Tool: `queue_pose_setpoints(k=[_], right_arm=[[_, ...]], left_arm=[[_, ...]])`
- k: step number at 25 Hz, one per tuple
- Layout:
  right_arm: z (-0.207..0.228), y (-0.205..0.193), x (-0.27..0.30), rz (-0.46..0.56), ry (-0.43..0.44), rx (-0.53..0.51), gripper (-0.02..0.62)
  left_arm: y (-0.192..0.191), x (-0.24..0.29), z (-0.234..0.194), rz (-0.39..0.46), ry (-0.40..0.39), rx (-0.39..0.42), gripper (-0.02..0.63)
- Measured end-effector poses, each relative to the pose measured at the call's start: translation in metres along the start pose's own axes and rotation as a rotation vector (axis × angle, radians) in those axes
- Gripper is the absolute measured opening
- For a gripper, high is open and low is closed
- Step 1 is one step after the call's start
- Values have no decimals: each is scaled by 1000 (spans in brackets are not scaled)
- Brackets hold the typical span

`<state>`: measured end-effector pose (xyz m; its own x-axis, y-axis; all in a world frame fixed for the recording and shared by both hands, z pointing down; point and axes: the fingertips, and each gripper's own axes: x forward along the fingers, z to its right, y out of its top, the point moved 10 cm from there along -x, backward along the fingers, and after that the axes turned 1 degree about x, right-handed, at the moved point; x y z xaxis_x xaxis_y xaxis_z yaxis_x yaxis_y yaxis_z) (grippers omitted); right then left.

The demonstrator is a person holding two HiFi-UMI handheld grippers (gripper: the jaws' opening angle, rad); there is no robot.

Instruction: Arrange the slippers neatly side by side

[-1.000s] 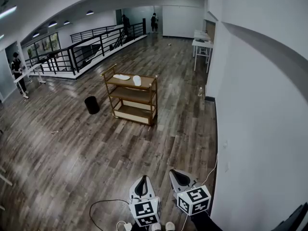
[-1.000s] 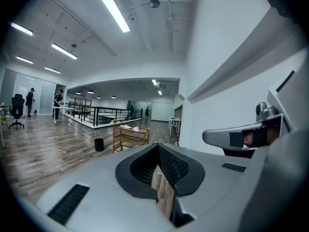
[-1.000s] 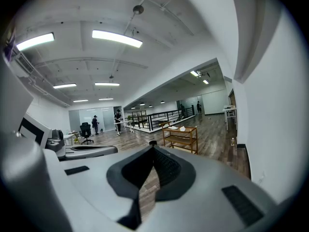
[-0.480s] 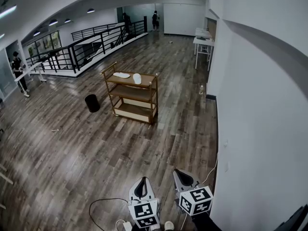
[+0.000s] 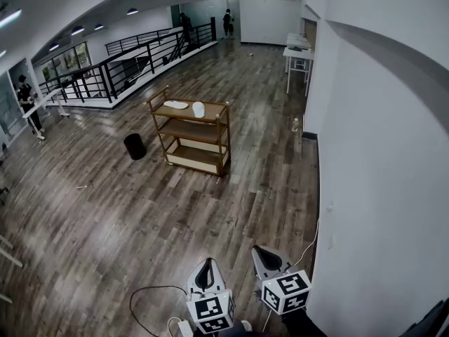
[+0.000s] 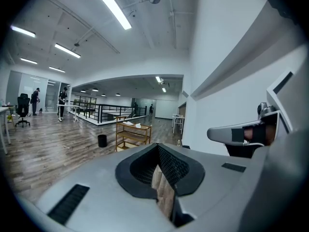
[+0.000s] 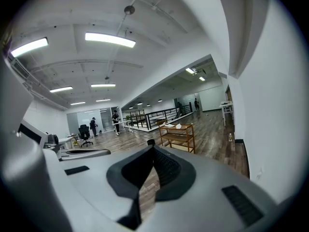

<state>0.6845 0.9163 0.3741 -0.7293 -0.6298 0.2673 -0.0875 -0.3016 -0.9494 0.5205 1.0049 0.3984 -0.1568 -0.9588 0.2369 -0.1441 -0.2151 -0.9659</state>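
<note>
Two white slippers lie on the top shelf of a wooden cart (image 5: pixel 214 135) far across the floor: one (image 5: pixel 176 104) flat at the left, the other (image 5: pixel 198 109) to its right at an angle. The cart also shows small in the left gripper view (image 6: pixel 131 135) and the right gripper view (image 7: pixel 179 136). My left gripper (image 5: pixel 205 273) and right gripper (image 5: pixel 267 258) are held low at the bottom of the head view, several metres from the cart. Both are shut and hold nothing.
A black bin (image 5: pixel 134 146) stands left of the cart. A white wall (image 5: pixel 379 174) runs along my right. A black railing (image 5: pixel 119 76) borders the far left. White tables (image 5: pixel 297 55) stand at the back right. A black cable (image 5: pixel 151 300) lies on the floor by my feet.
The head view has shifted slightly, so the cart sits a little higher in the frame. Both grippers sit a little lower in the frame; the right one has edged right.
</note>
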Motion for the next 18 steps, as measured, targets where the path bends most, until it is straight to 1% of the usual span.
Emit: queue_pose_setpoints(k=[4,8,13,16,18], right_arm=[[7,4,8,-2,16,5,-3],[19,10,30,5,19,7,-3],[34,21,68,6,17,4,-3],[43,31,94,4,13,0,-3],[51,39,114,4,10,-1,-3]], left_arm=[[6,11,1,-6,10,18,0],[14,35,-2,3,11,30,0],[21,76,-10,1,10,26,0],[26,105,-17,-4,-6,23,0],[35,126,-21,5,-12,26,0]])
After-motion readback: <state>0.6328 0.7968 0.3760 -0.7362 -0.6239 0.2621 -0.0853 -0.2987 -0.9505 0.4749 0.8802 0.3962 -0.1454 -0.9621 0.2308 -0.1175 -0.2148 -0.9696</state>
